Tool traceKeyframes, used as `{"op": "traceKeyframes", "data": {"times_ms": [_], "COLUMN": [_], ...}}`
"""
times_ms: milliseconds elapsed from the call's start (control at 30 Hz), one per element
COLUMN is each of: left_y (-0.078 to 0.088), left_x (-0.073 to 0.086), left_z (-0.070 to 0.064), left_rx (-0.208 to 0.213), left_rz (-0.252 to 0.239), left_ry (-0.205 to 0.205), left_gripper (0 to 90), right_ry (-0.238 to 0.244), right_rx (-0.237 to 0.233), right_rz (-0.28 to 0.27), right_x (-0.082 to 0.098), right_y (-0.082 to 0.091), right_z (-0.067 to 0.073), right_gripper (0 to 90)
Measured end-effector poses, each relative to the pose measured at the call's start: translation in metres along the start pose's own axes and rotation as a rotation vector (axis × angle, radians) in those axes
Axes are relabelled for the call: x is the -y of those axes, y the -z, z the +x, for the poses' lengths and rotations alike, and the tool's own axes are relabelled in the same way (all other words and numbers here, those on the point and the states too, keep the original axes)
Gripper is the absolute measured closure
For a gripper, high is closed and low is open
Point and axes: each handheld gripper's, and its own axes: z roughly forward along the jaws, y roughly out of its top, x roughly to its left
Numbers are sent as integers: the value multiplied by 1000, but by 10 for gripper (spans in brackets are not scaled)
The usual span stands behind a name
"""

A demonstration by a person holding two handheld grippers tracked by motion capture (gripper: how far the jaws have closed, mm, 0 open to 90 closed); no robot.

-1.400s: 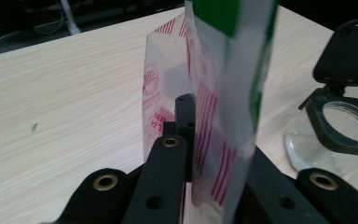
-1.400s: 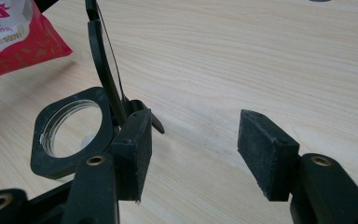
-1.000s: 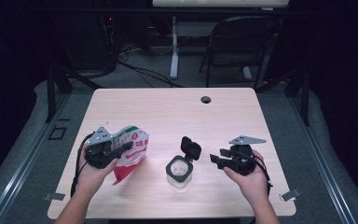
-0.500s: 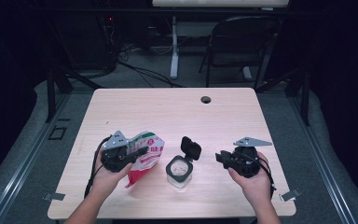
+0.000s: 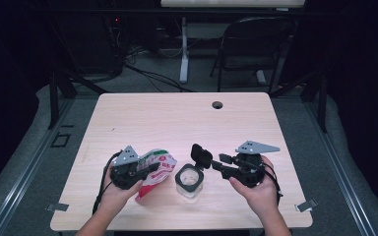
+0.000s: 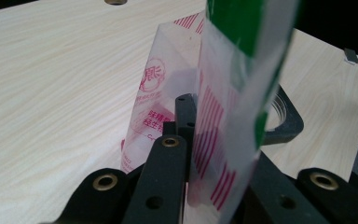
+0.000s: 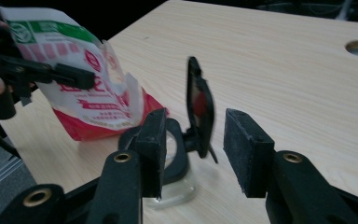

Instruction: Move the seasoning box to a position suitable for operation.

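Observation:
My left gripper [image 5: 151, 169] is shut on a red, white and green plastic bag [image 5: 158, 166], held upright just left of a small clear container [image 5: 189, 181] with a black rim. In the left gripper view the jaws [image 6: 185, 112] pinch the bag's film [image 6: 223, 98]. The container's black lid [image 5: 201, 155] stands flipped up. My right gripper [image 5: 219, 162] points left at it. Its jaws have just been opening, and the lid [image 7: 198, 109] stands between the pads [image 7: 154, 140] without touching them. The bag [image 7: 88, 88] shows behind the lid.
The wooden table [image 5: 177, 118] has a round cable hole [image 5: 217, 104] near its far edge. A folding chair [image 5: 256, 44] and a desk leg [image 5: 183, 54] stand beyond it. Metal clips [image 5: 305, 205] sit at the front corners.
My left gripper has carried the bag to the right and lower, closer to the container. The right gripper has shifted only a little, and the lid stays up.

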Motion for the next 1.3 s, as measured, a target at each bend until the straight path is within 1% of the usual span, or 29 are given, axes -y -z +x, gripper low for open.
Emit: {"op": "traceKeyframes", "data": {"times_ms": [100, 167, 233, 333, 400, 500, 567, 633, 700, 767, 833, 867, 933, 967, 1000, 1033, 1067, 1133, 1167, 1300], "left_y": [-2, -3, -4, -5, -5, -4, -4, -3, -3, -2, -1, -1, 0, 1, 1, 2, 3, 3, 4, 6], "left_x": [4, 7, 8, 10, 11, 12, 13, 13, 13, 14, 14, 15, 16, 16, 16, 17, 17, 18, 19, 22], "left_z": [-4, -7, -9, -13, -13, -13, -13, -13, -13, -13, -13, -13, -13, -14, -14, -14, -15, -16, -16, -16], "left_rx": [-2, 0, 4, 4, 2, 8, 6, 2, 4, -1, -1, 0, 4, 0, 1, 0, -5, -1, -4, -8], "left_rz": [3, 9, 7, 3, -2, -4, -8, -12, -10, -19, -21, -30, -31, -27, -35, -33, -33, -37, -34, -35], "left_ry": [-1, -1, -6, -13, -7, 6, 5, 5, 6, 10, 10, 10, 14, 8, 9, 5, 11, 16, 7, 2], "left_gripper": [900, 900, 899, 898, 897, 893, 887, 884, 872, 851, 836, 823, 812, 805, 796, 796, 794, 779, 771, 734], "right_ry": [20, 36, 54, 100, 104, 115, 124, 121, 118, 122, 123, 114, 110, 101, 91, 91, 87, 81, 74, 78], "right_rx": [-30, -66, -90, -107, -138, -160, -172, -166, -173, -162, -159, -156, -146, -145, -142, -140, -135, -144, -148, -158], "right_rz": [3, 23, 43, 90, 108, 124, 137, 156, 168, 173, 169, 159, 157, 151, 149, 152, 153, 163, 161, 174], "right_x": [-4, -5, -5, -4, -3, -2, 1, 4, 7, 8, 9, 9, 9, 9, 9, 9, 9, 9, 9, 9], "right_y": [-6, -13, -22, -35, -43, -50, -58, -66, -72, -76, -79, -81, -83, -84, -85, -86, -88, -91, -92, -98], "right_z": [8, 16, 23, 33, 39, 46, 49, 51, 52, 53, 54, 54, 53, 52, 51, 50, 49, 48, 48, 49], "right_gripper": [615, 619, 620, 633, 645, 651, 674, 698, 719, 733, 746, 753, 753, 753, 753, 752, 748, 749, 755, 838]}}
